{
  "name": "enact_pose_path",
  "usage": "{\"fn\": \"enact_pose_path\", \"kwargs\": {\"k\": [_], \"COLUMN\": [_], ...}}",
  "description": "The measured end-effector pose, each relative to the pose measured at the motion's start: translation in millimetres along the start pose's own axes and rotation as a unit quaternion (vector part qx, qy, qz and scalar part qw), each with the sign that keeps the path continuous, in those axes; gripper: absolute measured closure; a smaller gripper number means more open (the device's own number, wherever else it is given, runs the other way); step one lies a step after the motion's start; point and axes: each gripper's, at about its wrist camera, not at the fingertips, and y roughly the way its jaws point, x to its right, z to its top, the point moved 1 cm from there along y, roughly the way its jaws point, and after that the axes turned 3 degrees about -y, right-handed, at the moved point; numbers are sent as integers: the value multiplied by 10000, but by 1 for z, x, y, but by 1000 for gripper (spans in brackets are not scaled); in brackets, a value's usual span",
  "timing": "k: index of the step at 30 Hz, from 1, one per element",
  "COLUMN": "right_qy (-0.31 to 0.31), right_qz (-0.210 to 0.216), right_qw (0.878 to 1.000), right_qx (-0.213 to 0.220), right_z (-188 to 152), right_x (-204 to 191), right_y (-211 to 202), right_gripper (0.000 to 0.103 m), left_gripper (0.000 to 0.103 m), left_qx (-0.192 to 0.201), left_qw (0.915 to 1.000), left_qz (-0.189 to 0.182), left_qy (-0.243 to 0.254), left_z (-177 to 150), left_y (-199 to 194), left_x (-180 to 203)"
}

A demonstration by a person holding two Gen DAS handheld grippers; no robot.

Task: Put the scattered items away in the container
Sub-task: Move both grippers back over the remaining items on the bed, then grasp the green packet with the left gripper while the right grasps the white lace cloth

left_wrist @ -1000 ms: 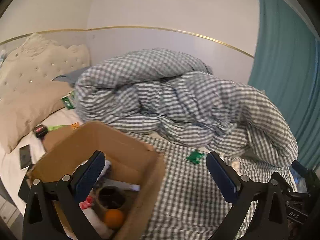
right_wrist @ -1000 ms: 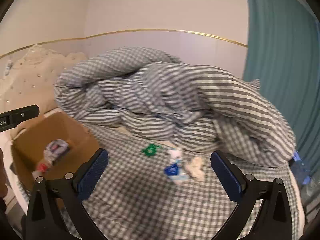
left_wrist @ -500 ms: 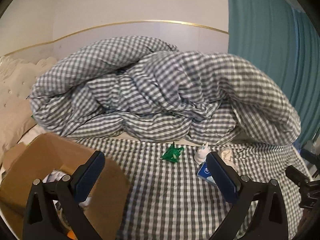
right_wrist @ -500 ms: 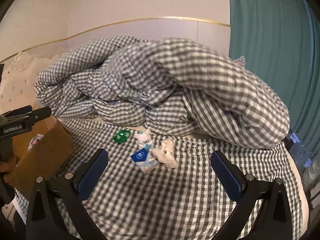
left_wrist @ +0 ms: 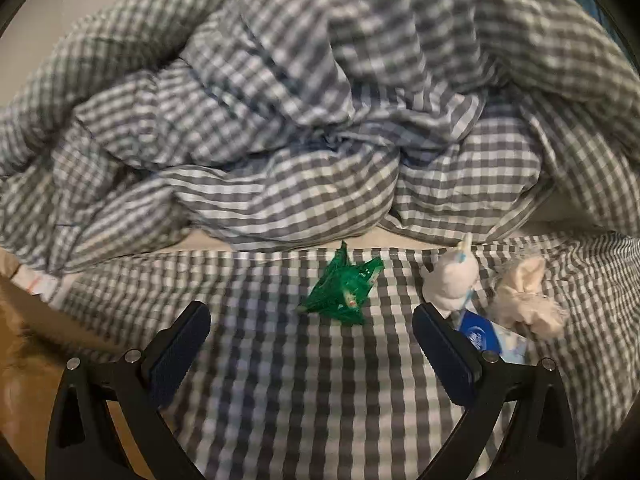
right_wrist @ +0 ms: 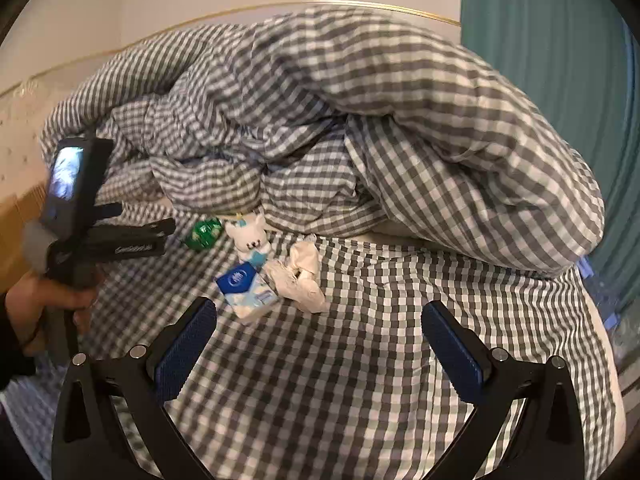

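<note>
Green wrapper [left_wrist: 340,290] lay dead ahead of left hand-held gripper [left_wrist: 310,336], jaws apart, empty; right hand-held gripper [right_wrist: 320,340] farther, likewise apart.

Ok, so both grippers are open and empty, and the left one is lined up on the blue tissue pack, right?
Not quite. In the left wrist view the left gripper is lined up on the green wrapper; the blue tissue pack lies behind its right finger. Both grippers, the right gripper too, are open and empty.
</note>
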Motion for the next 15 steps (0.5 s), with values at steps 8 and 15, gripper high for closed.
{"fn": "enact_pose_path", "kwargs": {"k": [8,15], "right_qy": [27,-98], "right_qz": [246,390], "right_qw": [9993,9986], "right_qx": [-290,-353], "right_z": [8,19], "right_x": [3,-9], "right_y": [62,99], "right_gripper": [0,0], "left_gripper": [0,11], "left_qx": [-169,-323], "left_qw": [9998,9993], "left_qz": [49,19], "left_qy": [130,181], "left_z": [-9,-6], "left_y": [52,78], "left_x": [2,3]}}
